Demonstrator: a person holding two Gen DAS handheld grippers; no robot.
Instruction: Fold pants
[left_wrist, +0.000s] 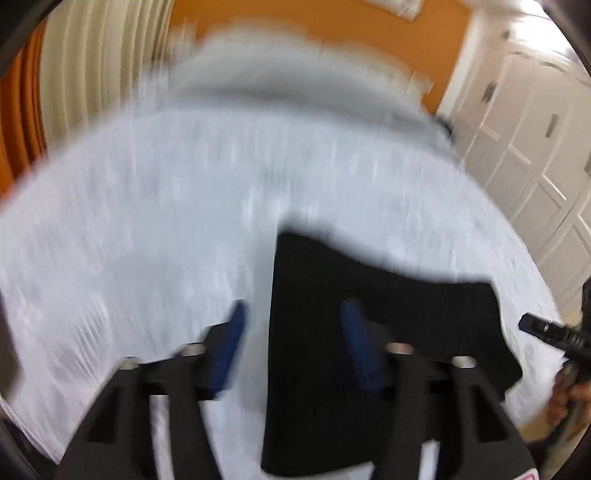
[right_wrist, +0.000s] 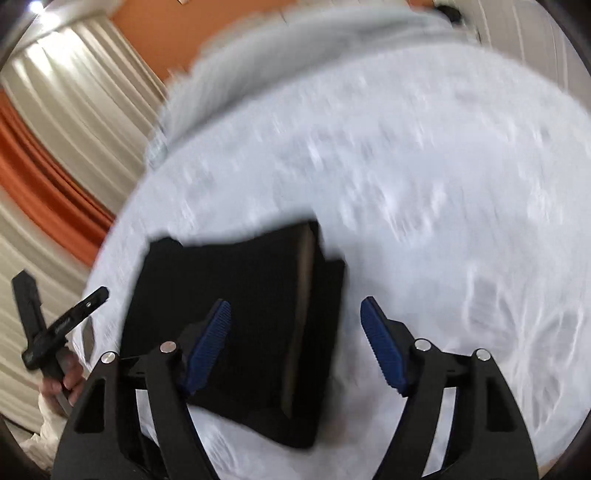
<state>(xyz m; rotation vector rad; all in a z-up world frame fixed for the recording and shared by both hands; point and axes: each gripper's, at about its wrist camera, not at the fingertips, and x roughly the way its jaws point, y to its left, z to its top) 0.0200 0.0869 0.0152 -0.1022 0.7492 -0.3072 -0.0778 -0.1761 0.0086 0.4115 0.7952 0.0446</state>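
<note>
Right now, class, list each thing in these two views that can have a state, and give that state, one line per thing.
pants: black, folded into a compact stack, lying flat on the bed.
left gripper: open, nothing between its pads.
right gripper: open, gripping nothing.
bed cover: white, spread out, lightly wrinkled.
curtains: drawn.

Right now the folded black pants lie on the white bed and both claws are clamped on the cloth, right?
Not quite. The folded black pants do lie on the white bed, but neither claw is clamped on them. The right wrist view shows the right claw with its blue pads spread apart above the cloth, and the left wrist view shows the left claw open too.
</note>
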